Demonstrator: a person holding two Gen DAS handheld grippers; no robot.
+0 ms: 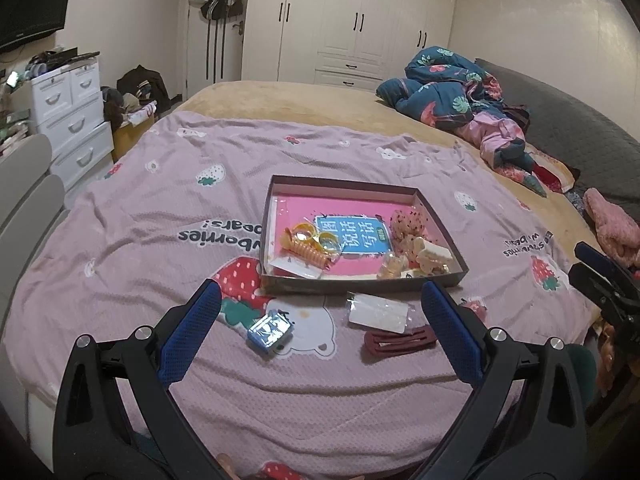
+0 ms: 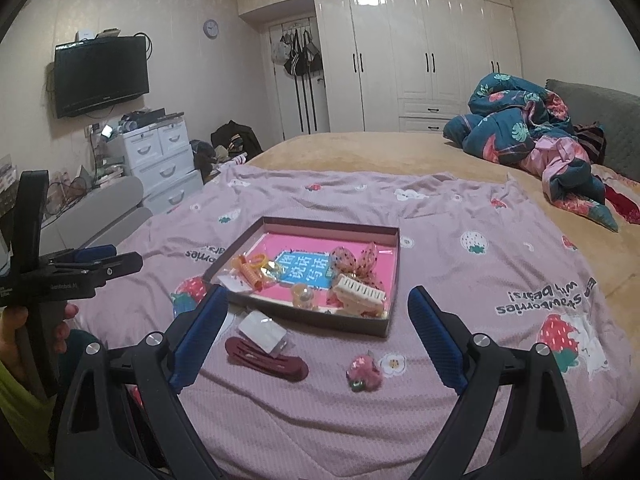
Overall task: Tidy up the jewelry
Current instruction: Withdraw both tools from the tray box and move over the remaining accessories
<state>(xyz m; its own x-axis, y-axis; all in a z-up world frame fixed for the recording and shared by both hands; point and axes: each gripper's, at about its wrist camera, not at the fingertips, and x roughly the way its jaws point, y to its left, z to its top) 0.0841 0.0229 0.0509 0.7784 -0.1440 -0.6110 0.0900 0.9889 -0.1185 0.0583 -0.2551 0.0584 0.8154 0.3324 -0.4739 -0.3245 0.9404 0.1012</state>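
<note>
Right now I'm holding both the left gripper (image 1: 320, 308) and right gripper (image 2: 318, 312) spread wide, empty, above the maroon hair clip (image 1: 398, 342) beside the tray (image 1: 360, 282).

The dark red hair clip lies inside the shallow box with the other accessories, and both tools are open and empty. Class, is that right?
Not quite. The dark red hair clip lies on the pink bedspread in front of the shallow box, outside it, as the right wrist view shows. Both the left tool and the right tool are open and empty.
</note>
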